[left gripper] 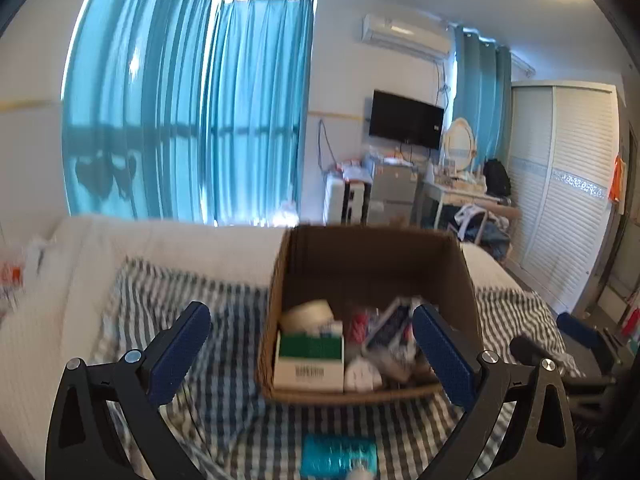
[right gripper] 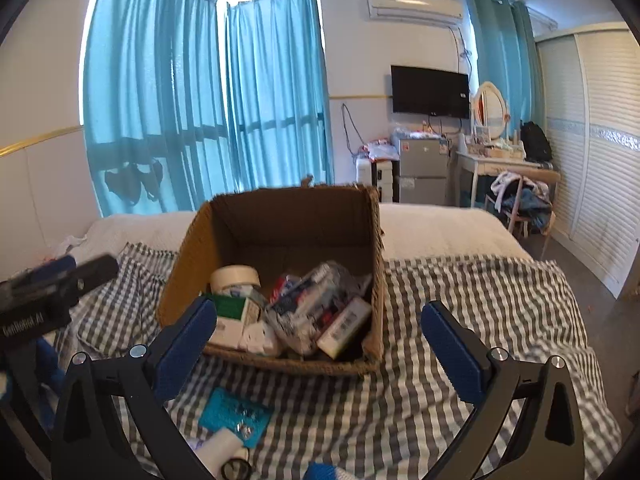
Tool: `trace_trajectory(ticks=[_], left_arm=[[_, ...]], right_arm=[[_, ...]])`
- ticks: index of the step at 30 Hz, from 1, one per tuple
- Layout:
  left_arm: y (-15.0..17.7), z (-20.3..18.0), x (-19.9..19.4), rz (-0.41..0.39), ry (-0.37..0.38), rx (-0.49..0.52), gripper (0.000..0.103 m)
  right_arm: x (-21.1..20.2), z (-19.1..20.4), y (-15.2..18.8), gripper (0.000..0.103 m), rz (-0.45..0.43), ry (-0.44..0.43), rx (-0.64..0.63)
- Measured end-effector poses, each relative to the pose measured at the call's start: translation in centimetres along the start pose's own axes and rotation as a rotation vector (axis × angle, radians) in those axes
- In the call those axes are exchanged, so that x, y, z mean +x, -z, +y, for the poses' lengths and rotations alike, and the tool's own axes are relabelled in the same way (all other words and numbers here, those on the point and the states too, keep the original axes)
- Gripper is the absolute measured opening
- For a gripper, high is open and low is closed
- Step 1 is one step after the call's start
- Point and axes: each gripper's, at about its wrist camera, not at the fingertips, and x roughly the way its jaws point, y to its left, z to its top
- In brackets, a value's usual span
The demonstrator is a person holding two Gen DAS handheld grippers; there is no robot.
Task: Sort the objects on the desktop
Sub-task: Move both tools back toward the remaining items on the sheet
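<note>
both claws spread wide over a checked cloth, box of sorted items ahead

nearest in the left wrist view, a teal packet [left gripper: 339,456] lies flat on the grey-and-white checked cloth [left gripper: 224,392], between the blue pads of the left claw [left gripper: 312,360], whose fingers stand far apart and hold nothing. the right wrist view shows the same teal packet [right gripper: 236,416] with a white tube-like item [right gripper: 220,450] just beside it at the bottom edge; what that item is cannot be made out. the right claw [right gripper: 320,350] is also wide apart and empty, its left pad overlapping the box's near corner in the picture.

just beyond the packet stands an open cardboard box [right gripper: 372,280] on the cloth. inside it lie a green-and-white carton [left gripper: 310,356], a white round tub [right gripper: 235,276], a crinkled printed pouch [right gripper: 308,308], a cream tube with a barcode [right gripper: 346,328], and a small white item [left gripper: 362,376] against the near wall.

the cloth covers part of a bed [right gripper: 440,228] with a cream cover. farther back hang blue curtains [right gripper: 200,100]; a black tv [right gripper: 430,91] is on the wall, with an air conditioner [right gripper: 414,6] above, a small grey fridge [right gripper: 424,168] below, and a white louvred wardrobe [right gripper: 600,160] at right.
</note>
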Motion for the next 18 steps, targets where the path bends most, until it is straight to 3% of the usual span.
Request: trace_trajectory(ticks=[7,18], left_arm=[[4.3,0.1,1.2,0.119,-0.017,0.017,0.103],[10.0,-1.4,3.0,0.312,-0.006,0.096,0.103]], right_arm=[[0.3,0.4,2.8,0.103,0.064,-0.036,-0.041],[1.8,0.4,4.4,0.098,0.128,-0.058,-0.044]])
